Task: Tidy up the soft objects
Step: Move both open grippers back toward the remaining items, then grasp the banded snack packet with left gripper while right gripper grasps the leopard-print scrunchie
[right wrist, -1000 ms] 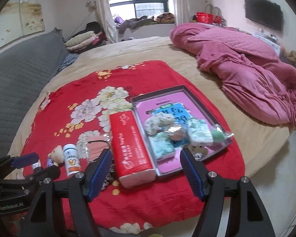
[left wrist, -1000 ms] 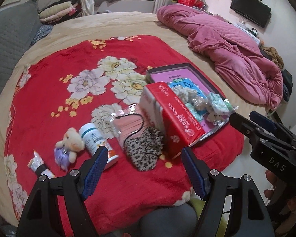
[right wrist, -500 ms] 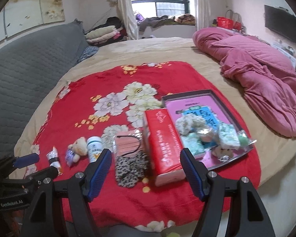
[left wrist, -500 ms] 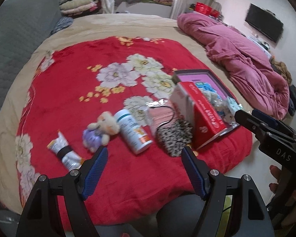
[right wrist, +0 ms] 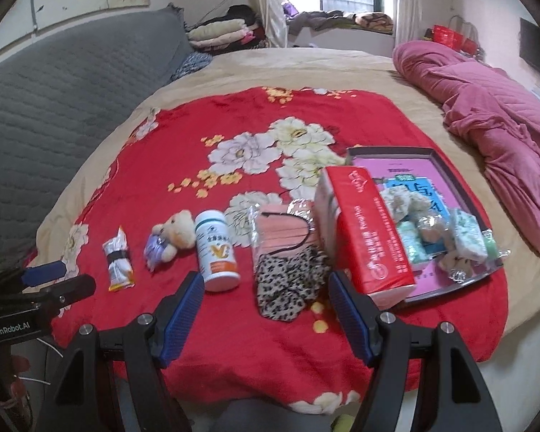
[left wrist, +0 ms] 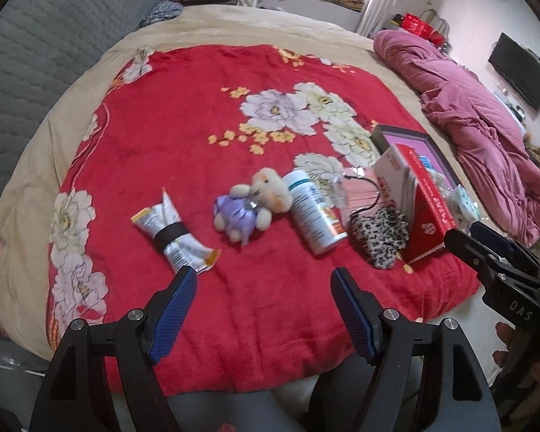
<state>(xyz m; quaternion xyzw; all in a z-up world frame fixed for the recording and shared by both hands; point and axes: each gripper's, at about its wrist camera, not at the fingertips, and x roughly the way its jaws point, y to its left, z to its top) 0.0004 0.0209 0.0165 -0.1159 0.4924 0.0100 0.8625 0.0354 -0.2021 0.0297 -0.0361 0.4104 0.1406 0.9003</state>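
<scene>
Blanket (left wrist: pixel 205 115) bare behind the item row, tray (right wrist: pixel 446 160) near its right edge; left gripper (left wrist: pixel 262 288) and right gripper (right wrist: pixel 264 291) both spread, empty.

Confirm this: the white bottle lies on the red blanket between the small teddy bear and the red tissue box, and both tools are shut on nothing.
Not quite: both tools, left tool and right tool, are open, as each wrist view shows. The white bottle does lie between the teddy bear and the red tissue box.

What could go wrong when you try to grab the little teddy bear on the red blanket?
The small cream teddy bear in a purple dress lies touching the white pill bottle with an orange band, so wide-open jaws might catch the bottle too, or send it rolling. The tall red tissue box leans on the edge of the grey tray; bumping it may tip it onto the leopard-print cloth.
</scene>
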